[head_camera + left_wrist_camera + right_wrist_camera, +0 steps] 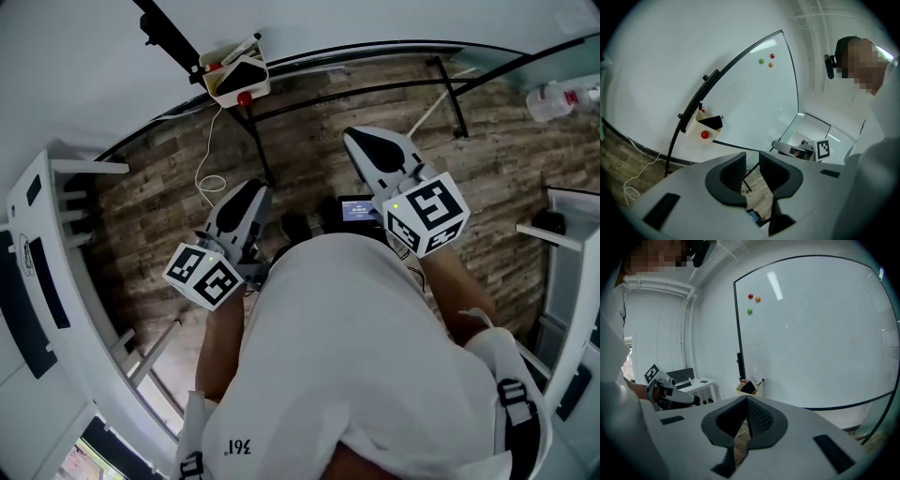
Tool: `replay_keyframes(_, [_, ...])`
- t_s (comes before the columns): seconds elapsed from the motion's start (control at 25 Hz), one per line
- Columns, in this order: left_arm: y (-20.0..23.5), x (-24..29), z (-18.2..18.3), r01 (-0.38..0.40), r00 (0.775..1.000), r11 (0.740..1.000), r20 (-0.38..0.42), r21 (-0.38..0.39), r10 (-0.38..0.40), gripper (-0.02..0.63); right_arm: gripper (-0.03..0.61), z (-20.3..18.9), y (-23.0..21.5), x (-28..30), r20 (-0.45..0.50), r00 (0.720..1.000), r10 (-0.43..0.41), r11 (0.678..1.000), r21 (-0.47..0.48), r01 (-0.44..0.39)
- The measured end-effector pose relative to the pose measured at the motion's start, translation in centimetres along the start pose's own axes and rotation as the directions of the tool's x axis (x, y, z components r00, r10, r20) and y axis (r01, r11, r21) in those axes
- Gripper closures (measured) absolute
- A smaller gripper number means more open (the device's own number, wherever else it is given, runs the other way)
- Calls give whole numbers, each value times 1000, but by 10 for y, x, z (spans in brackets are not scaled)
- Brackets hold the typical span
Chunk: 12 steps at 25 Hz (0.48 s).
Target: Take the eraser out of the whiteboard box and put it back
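- The whiteboard (811, 333) stands upright on a black frame and fills most of the right gripper view
- The wooden floor (309, 150) runs beneath it, with a white cable (208, 159) looping across the planks below the board's left side
- A person in a white shirt (356, 356) faces the board and holds both grippers out in front, well apart from it
- The right gripper (746, 404) is clenched: its two ribbed pads meet at the tips and nothing sits between them
- The left gripper (752, 166) is released: its jaws stand a little apart, and only the floor shows through the gap
- The whiteboard box (704, 129), a cream open-topped holder, hangs at the board's lower left corner, against the black frame on the left edge
- The eraser (711, 122), black and wedge-shaped, sits inside the box and leans out over its rim; neither gripper touches it
- A round red knob (704, 135) shows on the front wall of the box
- Three small magnets sit close together near the board's upper left corner: a red one (750, 296), an orange one (758, 299) and a green one (749, 311)
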State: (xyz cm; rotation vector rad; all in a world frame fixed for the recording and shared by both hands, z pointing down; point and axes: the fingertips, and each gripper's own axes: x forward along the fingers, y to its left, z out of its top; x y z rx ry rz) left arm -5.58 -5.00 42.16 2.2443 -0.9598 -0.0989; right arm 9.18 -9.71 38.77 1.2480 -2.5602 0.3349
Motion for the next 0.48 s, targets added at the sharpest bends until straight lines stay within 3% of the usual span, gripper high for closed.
replay_keyframes(0.48, [-1,0,-3,3,1000,1000,-11,-6,-3,522,554,-3,1,1,-19,1000,1,1000,-8,-1])
